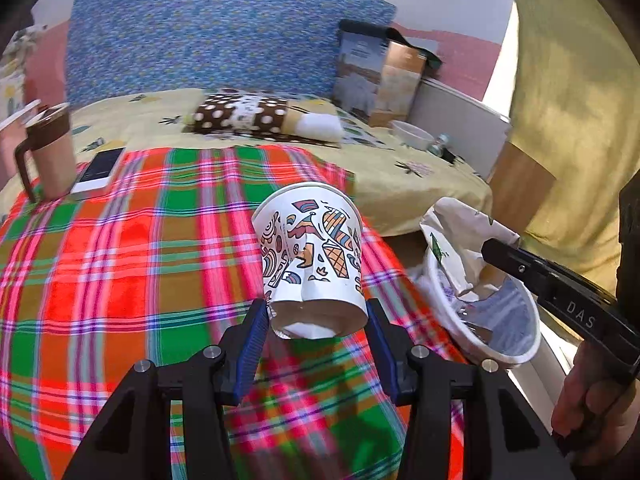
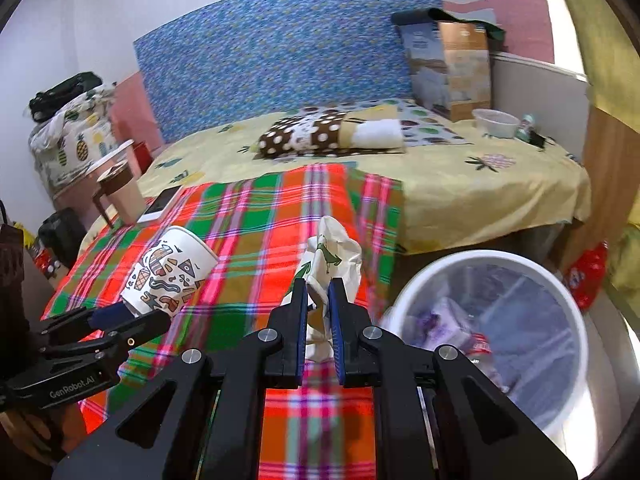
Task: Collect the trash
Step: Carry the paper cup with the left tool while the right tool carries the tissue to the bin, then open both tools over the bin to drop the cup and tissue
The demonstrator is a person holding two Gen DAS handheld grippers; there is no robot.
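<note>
Your left gripper clamps the base of a white paper cup printed with colourful doodles, its blue-padded jaws pressed against both sides and the cup tilted with its mouth pointing away from you, held above the bright red, green and pink plaid cloth spread over the bed. Your right gripper is drawn in narrow on a crumpled white paper wrapper with green markings, pinched between the pads and lifted clear of the cloth. Just beside it, off the bed's edge to the right, stands a round white plastic bin lined with a clear bag, with scraps of paper already lying inside. In the left wrist view the wrapper hangs at the bin's rim. At the far left of the cloth a beige mug with a brown lid and handle stands upright next to a white-edged smartphone lying flat. Further back, a brown polka-dot pillow rests on the yellow bedsheet.
</note>
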